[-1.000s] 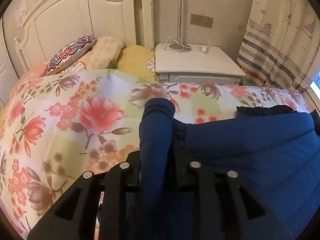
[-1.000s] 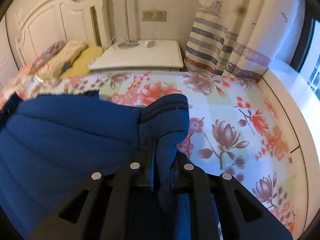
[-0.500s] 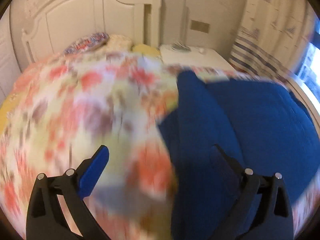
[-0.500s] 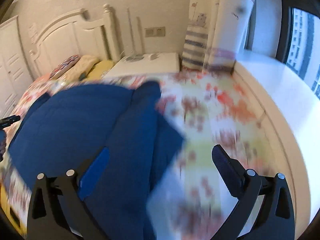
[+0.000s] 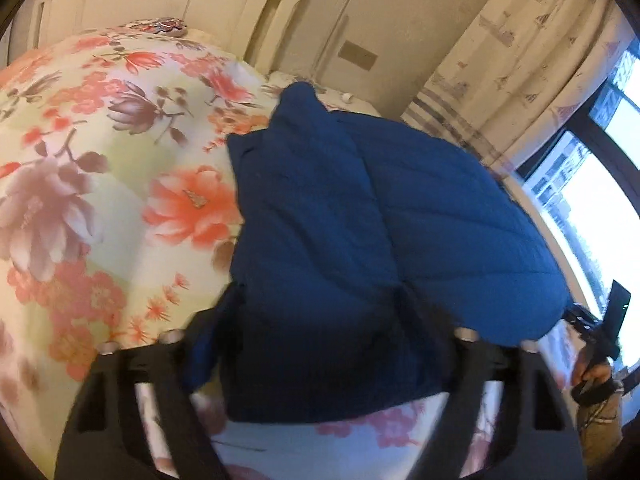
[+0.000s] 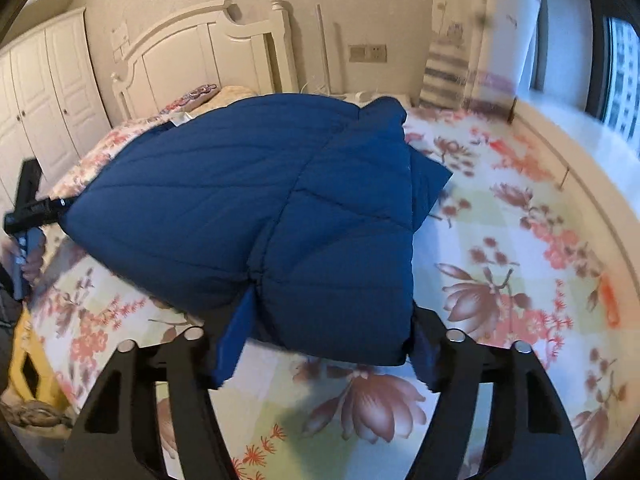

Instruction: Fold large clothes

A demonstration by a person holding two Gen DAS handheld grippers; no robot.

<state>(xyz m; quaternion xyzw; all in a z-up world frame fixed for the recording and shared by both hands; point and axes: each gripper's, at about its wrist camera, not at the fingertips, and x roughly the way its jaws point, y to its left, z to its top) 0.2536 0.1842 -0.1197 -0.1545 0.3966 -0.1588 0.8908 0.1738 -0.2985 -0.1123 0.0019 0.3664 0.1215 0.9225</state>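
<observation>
A dark blue quilted jacket (image 5: 360, 220) lies folded on the flowered bedspread (image 5: 100, 184), sleeves laid over the body. My left gripper (image 5: 320, 344) is open, its jaws wide on either side of the jacket's near left corner; the tips are hidden behind the cloth. In the right wrist view the jacket (image 6: 260, 208) fills the middle. My right gripper (image 6: 324, 344) is open too, its jaws straddling the near right corner; a blue pad (image 6: 234, 336) shows on the left finger. The left gripper shows at that view's left edge (image 6: 34, 212).
A white headboard (image 6: 208, 56) and pillows (image 6: 200, 94) stand at the far end of the bed. A white nightstand (image 6: 360, 96), a curtain (image 5: 520, 80) and a window (image 5: 592, 192) lie to the right. White wardrobes (image 6: 48, 100) stand at the left.
One second ago both grippers were shut on the jacket's sleeves. They let go, opened wide, pulled back, and now sit low at the jacket's near corners.
</observation>
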